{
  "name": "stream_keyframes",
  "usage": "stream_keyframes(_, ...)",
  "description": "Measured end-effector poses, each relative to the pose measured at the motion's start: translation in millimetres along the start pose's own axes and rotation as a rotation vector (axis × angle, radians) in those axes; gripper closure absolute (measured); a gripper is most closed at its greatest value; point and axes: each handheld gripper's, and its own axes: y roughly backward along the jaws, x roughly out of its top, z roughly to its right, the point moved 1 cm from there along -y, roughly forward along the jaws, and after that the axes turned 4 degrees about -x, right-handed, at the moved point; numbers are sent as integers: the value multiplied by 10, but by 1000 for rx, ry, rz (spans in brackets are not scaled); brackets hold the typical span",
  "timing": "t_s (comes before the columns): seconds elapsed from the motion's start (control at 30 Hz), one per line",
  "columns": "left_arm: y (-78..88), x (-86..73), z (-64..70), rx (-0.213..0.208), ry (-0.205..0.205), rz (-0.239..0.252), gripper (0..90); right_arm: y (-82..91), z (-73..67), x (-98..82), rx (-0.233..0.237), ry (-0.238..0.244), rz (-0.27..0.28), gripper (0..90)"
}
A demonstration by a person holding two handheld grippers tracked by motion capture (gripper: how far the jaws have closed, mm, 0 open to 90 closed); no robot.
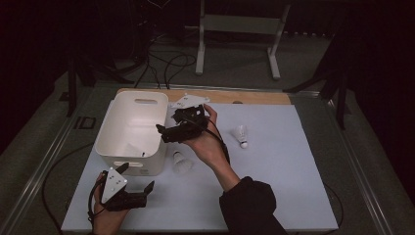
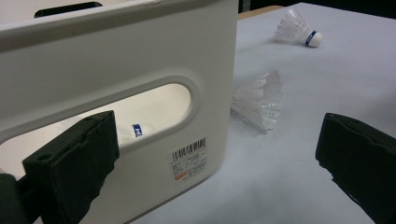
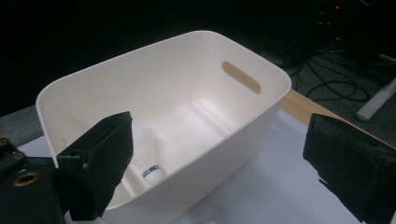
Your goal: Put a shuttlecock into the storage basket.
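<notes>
While holding right gripper [image 1: 164,131] over bin [image 1: 113,147] rim, jaws apart and empty, we are noting shuttlecock [image 3: 148,157] lying inside bin below. Left gripper [image 1: 137,180] waiting wide open beside bin. Advising: withdraw clear of rim, then approach nearest shuttlecock [image 1: 181,163] beneath hand, gripping its cork.

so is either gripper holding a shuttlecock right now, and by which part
Neither. The right gripper is open over the white bin, with a shuttlecock lying inside it. The left gripper is open too, holding nothing.
</notes>
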Motion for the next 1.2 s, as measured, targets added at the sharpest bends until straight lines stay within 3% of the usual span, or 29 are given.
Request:
stream_keyframes(0.33,0,2,-3,-1,-1,3,0,33,95,10,-32,10,4,86)
stream_keyframes(1.2,-2,2,8,-3,-3,2,0,126,399,-10,-118,-27,1,86)
